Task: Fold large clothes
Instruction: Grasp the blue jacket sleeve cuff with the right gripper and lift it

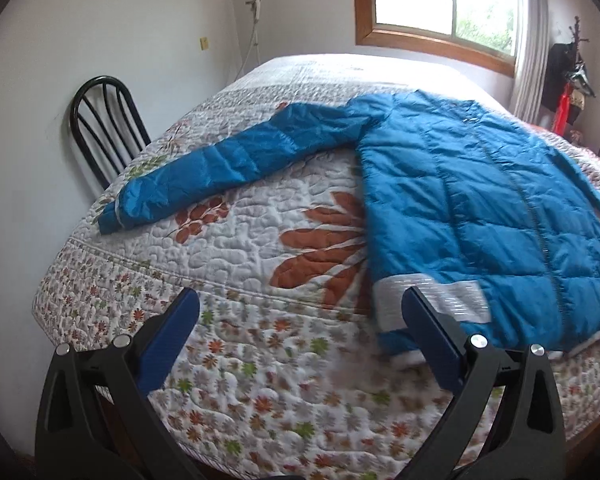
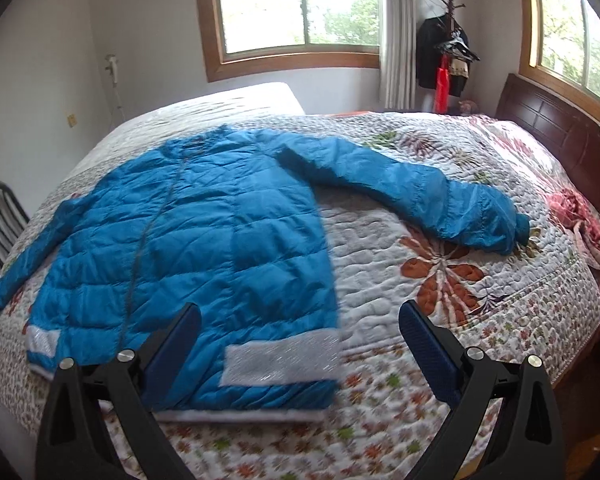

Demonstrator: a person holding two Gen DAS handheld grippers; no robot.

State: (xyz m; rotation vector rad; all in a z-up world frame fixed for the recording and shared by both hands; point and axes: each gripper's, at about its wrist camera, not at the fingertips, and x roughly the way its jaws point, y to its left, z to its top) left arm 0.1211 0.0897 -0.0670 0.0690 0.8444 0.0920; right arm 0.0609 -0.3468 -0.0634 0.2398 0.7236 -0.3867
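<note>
Blue-padded and spread wide, our left gripper [image 1: 300, 300] and right gripper [image 2: 300, 316] hang above the near edge of the floral quilt [image 1: 260, 360], holding nothing. Beyond them we see the blue puffer jacket [image 2: 188, 248] lying flat, zipped front up, silver hem bands nearest us. Its sleeves run toward ten o'clock in the left view and three o'clock in the right. Farther off stands a black chair [image 1: 104, 120].

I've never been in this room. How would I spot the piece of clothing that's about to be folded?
Look at the big bed under the floral quilt. Spread flat across it, front up, lies a blue puffer jacket, both sleeves stretched out sideways. Its bright blue quilted fabric and silvery-grey bands near the hem set it apart from the dark clothes on the coat stand.
</note>
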